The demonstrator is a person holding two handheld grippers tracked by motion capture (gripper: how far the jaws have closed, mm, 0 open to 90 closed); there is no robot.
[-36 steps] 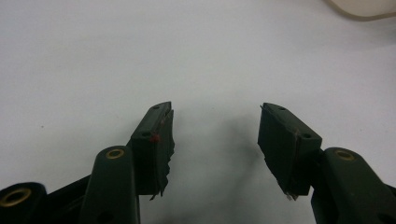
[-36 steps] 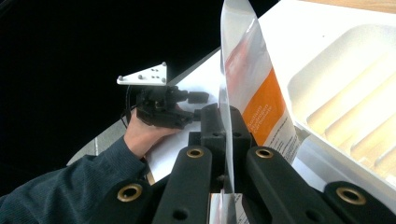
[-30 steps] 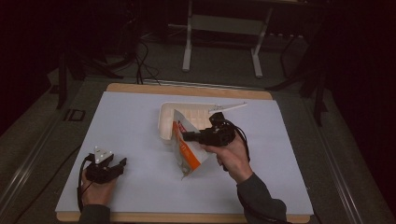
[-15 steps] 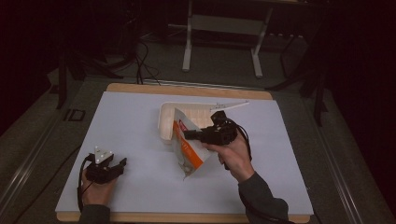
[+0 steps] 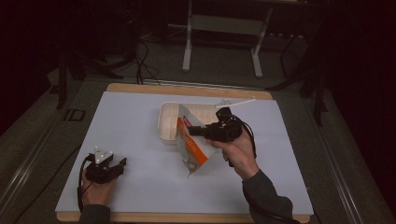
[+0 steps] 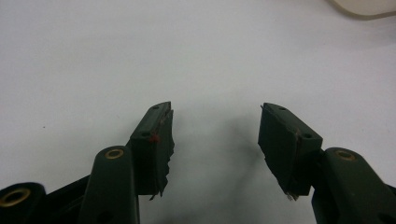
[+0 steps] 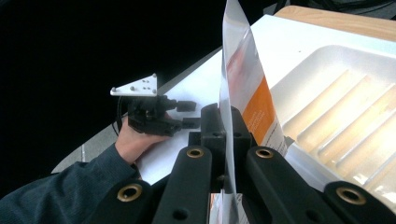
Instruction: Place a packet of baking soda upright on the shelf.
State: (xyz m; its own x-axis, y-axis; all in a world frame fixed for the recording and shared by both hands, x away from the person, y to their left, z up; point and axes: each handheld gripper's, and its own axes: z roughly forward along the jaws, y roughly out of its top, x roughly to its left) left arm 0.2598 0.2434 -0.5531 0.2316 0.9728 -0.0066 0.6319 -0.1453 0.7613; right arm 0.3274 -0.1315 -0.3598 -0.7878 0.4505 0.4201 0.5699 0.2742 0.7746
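- Left gripper [image 5: 113,164] rests low on the white tabletop [image 5: 135,135], jaws spread wide with nothing between them, bare surface under them.
- Right gripper [image 5: 192,131], well apart from the left one, has its jaws pinched tight on a white-and-orange pouch [image 5: 190,144] held upright.
- Just beyond the pouch and this gripper lies a cream ridged tray [image 5: 169,122], its grooves visible beside the jaws.

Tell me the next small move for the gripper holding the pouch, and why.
Probably carry the pouch a little farther over the tray and tip it. The right gripper is shut on the pouch's edge, holding it upright beside the white ridged tray, which looks empty. The left gripper rests open on the table, well away, so it seems uninvolved.
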